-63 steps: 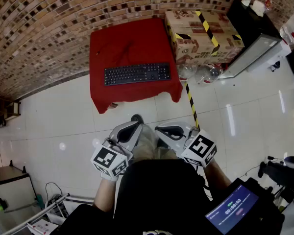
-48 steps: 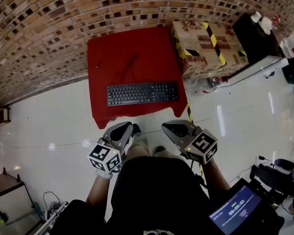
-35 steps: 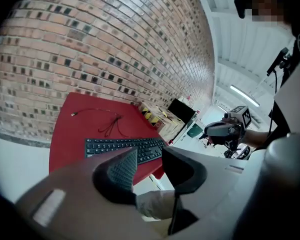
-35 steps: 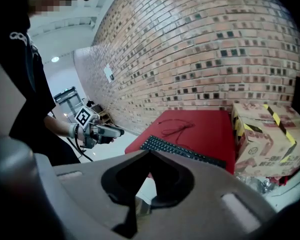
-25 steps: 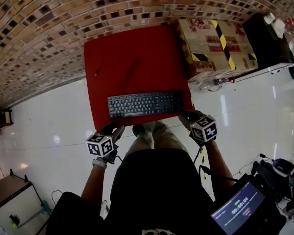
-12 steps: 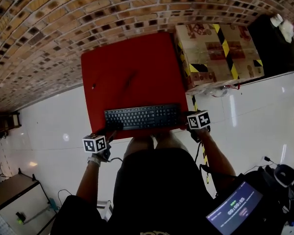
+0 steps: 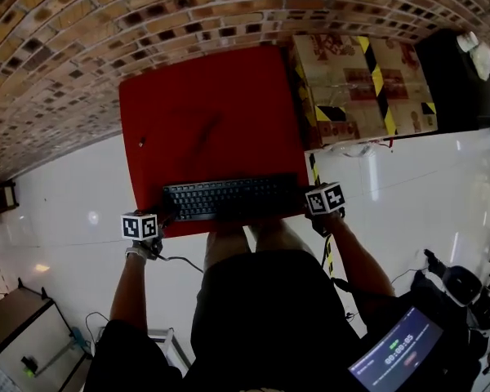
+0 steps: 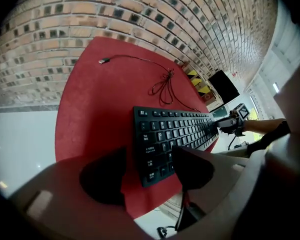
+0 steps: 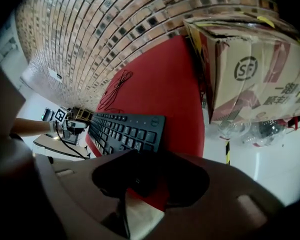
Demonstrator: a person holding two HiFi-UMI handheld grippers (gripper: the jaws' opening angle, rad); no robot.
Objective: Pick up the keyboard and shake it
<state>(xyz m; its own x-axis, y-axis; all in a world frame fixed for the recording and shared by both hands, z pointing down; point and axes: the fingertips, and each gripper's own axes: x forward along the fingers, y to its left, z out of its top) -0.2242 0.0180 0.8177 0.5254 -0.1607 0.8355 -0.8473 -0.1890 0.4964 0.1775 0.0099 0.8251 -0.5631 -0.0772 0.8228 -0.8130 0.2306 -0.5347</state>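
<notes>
Both grippers have swung out from in front of the person's body to the two ends of the black full-size keyboard [image 7: 233,198], which lies flat along the six o'clock edge of the red cloth-covered table [image 7: 204,121]. At nine o'clock the left gripper [image 8: 147,171] is opening its jaws wide, with the keyboard's end between them but untouched. At three o'clock the right gripper [image 9: 150,176] holds its jaws partly apart over the other end. So this is the approach, no lift yet. Next, I reckon, both must slide in level and clamp together. Whether the right pads already touch is murky, and the person's body hides the table's near edge.
</notes>
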